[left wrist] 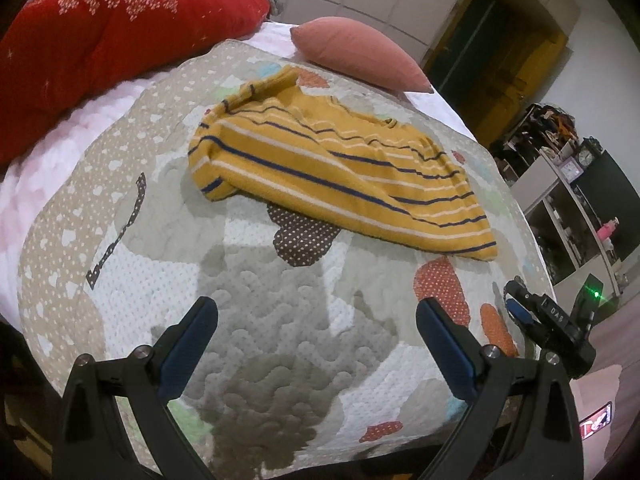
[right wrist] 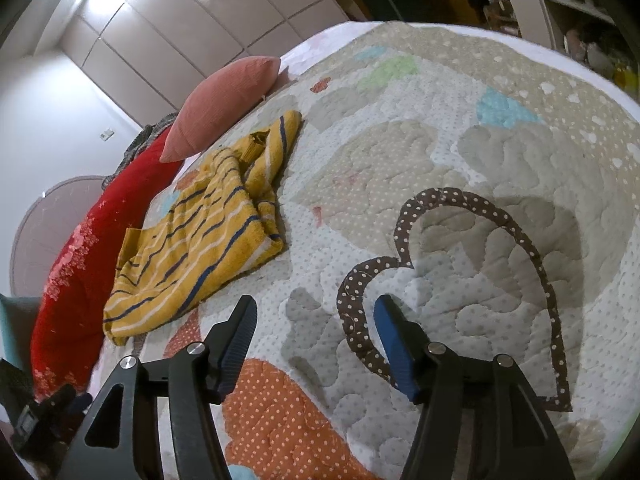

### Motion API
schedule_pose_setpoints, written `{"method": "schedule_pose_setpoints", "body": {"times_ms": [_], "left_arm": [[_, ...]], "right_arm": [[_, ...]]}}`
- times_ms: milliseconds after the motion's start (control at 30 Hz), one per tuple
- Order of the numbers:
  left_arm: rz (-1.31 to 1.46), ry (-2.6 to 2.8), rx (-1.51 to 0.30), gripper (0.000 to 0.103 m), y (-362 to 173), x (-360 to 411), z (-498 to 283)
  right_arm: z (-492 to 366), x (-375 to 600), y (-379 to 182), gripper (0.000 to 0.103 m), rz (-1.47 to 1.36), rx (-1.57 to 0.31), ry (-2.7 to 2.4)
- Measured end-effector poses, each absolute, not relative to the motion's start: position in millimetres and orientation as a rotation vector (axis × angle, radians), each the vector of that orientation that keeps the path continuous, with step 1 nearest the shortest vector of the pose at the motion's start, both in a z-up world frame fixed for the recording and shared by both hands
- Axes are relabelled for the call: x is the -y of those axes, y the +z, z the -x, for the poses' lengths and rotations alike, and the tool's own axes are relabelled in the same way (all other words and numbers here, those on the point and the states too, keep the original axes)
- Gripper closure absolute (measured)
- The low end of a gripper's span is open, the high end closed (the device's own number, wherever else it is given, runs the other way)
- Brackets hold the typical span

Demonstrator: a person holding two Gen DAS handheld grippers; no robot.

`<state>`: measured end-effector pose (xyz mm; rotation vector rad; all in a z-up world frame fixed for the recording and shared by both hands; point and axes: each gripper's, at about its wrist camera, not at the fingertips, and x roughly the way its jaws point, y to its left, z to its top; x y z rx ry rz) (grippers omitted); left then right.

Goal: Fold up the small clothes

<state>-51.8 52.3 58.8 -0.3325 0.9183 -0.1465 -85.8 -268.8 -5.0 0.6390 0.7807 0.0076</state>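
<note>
A small yellow shirt (left wrist: 332,168) with navy and white stripes lies loosely bunched on the patchwork quilt (left wrist: 256,320) of a bed. In the right wrist view the shirt (right wrist: 200,248) sits up and left of the fingers. My left gripper (left wrist: 316,312) hangs open over bare quilt, short of the shirt's near edge, nothing between its fingers. My right gripper (right wrist: 316,308) is open too, over a brown dotted heart patch, to the right of the shirt and apart from it. It also shows at the right edge of the left wrist view as a black tool (left wrist: 548,320).
A big red cushion (left wrist: 100,48) and a pink pillow (left wrist: 360,52) lie at the head of the bed behind the shirt. Shelves with clutter (left wrist: 576,200) stand past the bed's right edge. White wardrobe doors (right wrist: 180,28) line the far wall.
</note>
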Motion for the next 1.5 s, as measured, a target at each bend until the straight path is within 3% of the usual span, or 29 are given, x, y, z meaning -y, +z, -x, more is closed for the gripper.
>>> {"method": "schedule_pose_setpoints", "body": {"times_ms": [367,567,600,667,700,733,1033,1267,1500], "left_arm": [[0.364,-0.101,-0.902,0.004,64,-76,60],[0.38,-0.085,-0.937,0.004,53,-84,60],[0.388,-0.085,-0.945,0.004,50,-86,60],[0.393,-0.086,-0.954,0.004,48,-86,59],[0.394,-0.086,-0.957,0.004,47,-86,59],[0.394,-0.088,-0.957,0.004,47,-86,60],[0.425,-0.089,-0.993,0.004,35,-89,51],[0.382,-0.139,-1.015,0.004,33,-68,46],[0.375,-0.138,-1.01,0.004,32,-67,45]], "right_arm": [[54,256,30,0.028,-0.499,-0.788,0.052],[-1,239,39,0.035,-0.465,-0.783,0.123],[-11,235,35,0.04,-0.469,-0.799,0.136],[-32,224,23,0.06,-0.456,-0.849,0.142],[-39,221,17,0.083,-0.462,-0.877,0.145],[-45,221,11,0.093,-0.492,-0.897,0.164],[3,259,-14,0.095,-0.864,-0.888,0.275],[15,264,-23,0.093,-0.842,-0.881,0.228],[15,240,48,0.084,-0.613,-0.727,0.163]]}}
